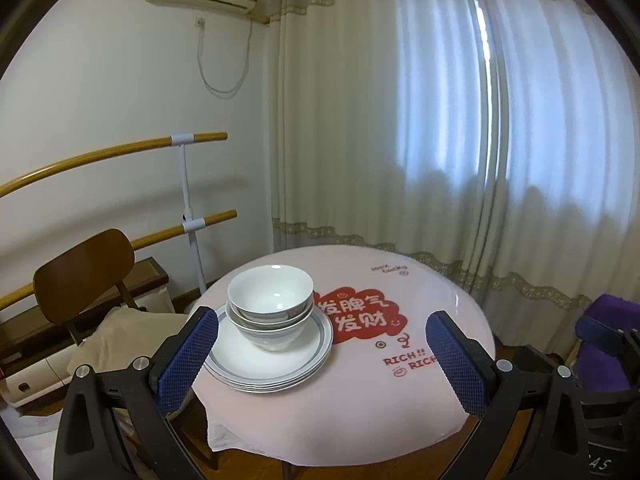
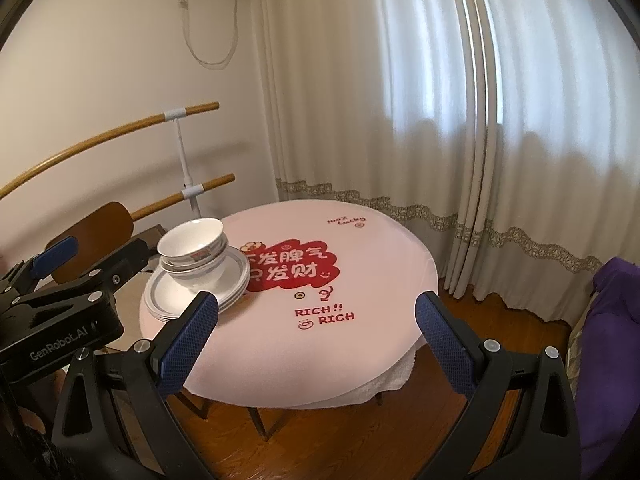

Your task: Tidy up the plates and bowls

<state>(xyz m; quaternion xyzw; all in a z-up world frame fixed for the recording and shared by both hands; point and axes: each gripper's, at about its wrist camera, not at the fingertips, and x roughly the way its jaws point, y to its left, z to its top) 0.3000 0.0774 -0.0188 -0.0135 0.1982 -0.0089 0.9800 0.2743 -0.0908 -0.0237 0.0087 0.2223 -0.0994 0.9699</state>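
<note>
Nested bowls (image 1: 270,306) sit on stacked plates (image 1: 272,360), left of the tablecloth (image 2: 320,344) print "RICH!! RICH". Left gripper (image 1: 322,354), marked "GenRobot.AI", and right gripper (image 2: 318,330) are both spread wide, empty.

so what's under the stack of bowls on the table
The bowls sit nested on a stack of white plates with grey rim bands, which rests on the pink tablecloth. The plate centres beneath the bottom bowl are covered, so nothing can be told about them.

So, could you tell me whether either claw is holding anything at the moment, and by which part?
Nothing is held. The left claw and right claw are both open and short of the bowls stacked on the plates.
</note>
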